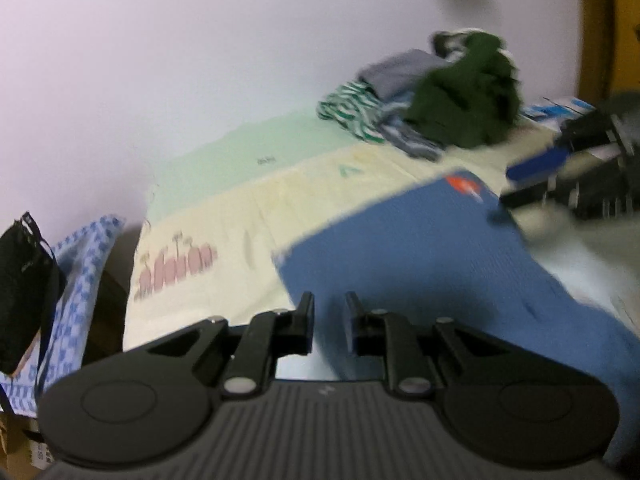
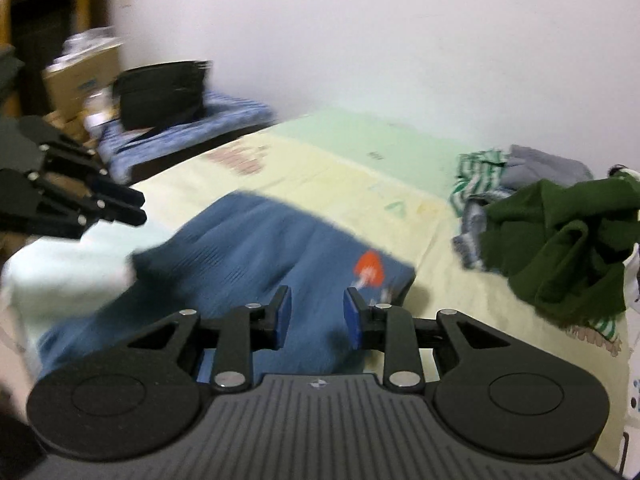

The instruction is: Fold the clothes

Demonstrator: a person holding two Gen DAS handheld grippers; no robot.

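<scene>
A blue folded garment (image 1: 420, 256) with an orange-red print (image 2: 369, 268) lies flat on the bed. My left gripper (image 1: 329, 312) hovers over its near edge, jaws a little apart, with nothing between the pads. My right gripper (image 2: 316, 308) hangs over the same blue garment (image 2: 260, 248) close to the print, jaws apart and empty. Each gripper shows in the other's view: the right gripper (image 1: 560, 184) at the garment's far corner, the left gripper (image 2: 120, 204) at its left side. Both views are blurred.
A heap of clothes sits near the wall: a dark green garment (image 2: 560, 240), a green-and-white striped one (image 2: 476, 176), and a grey one (image 1: 400, 68). The bed sheet (image 1: 224, 216) is pale yellow and green. A black bag (image 2: 160, 92) rests on a blue checked pillow (image 2: 224, 116) beside a cardboard box (image 2: 76, 80).
</scene>
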